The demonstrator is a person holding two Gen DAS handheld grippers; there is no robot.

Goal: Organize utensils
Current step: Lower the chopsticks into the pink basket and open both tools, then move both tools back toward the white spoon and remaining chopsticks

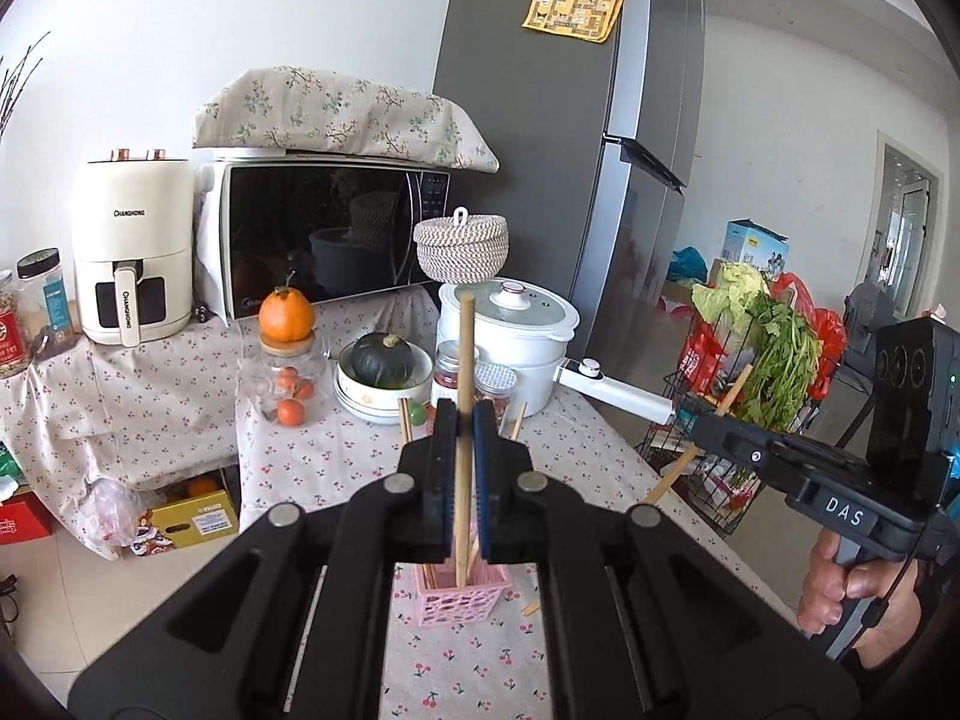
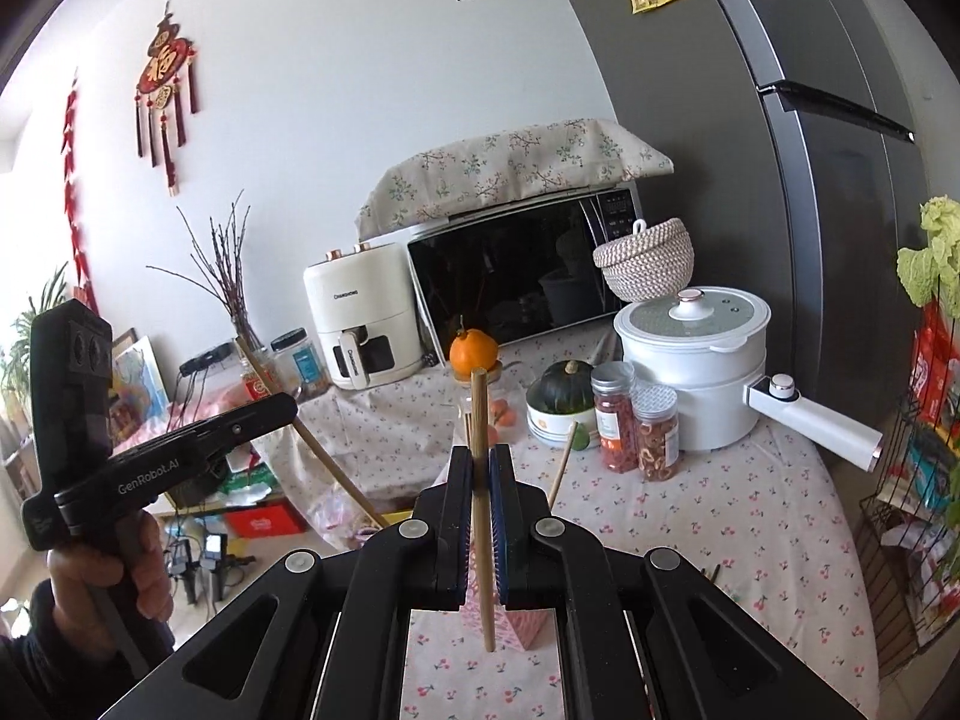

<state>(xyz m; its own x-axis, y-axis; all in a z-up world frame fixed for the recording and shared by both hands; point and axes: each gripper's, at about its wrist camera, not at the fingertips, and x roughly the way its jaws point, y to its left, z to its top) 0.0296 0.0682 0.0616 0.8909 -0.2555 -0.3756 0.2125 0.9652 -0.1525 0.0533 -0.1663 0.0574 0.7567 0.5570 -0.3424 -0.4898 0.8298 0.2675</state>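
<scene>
Your left hand-held gripper [image 1: 461, 420] is pinching a wooden chopstick [image 1: 463, 396] between its blue pads, held upright, with its lower end dipping into the pink basket [image 1: 459, 600] that stands on the desk [image 1: 312, 468] directly beneath the jaws. Your right hand-held gripper [image 2: 480, 462] is likewise clamped on a second chopstick [image 2: 478, 420]; its lower tip hangs just in front of the pink basket [image 2: 528, 624], seemingly still outside the rim, though the fingers hide most of the basket in that view, so I cannot be certain.

To finish this step well, I'd lower the left stick straight down until you feel it bottom out, then spread the jaws gently so it leans against the sticks already inside and does not bounce out. Keep the right stick vertical and bring it over the opening before descending; the basket looks light and lattice-walled, so a sideways nudge could tip or slide it on the cherry-print cloth.

Farther back, more loose chopsticks [image 1: 403, 420] lie near the bowl with the green squash [image 1: 384, 360], beside two spice jars [image 2: 636, 420] and the white pot [image 2: 696, 360]. Those appear to be the next ones to collect. Behind them stand the microwave [image 1: 324, 240] and the air fryer [image 1: 132, 252], well clear of your work.
</scene>
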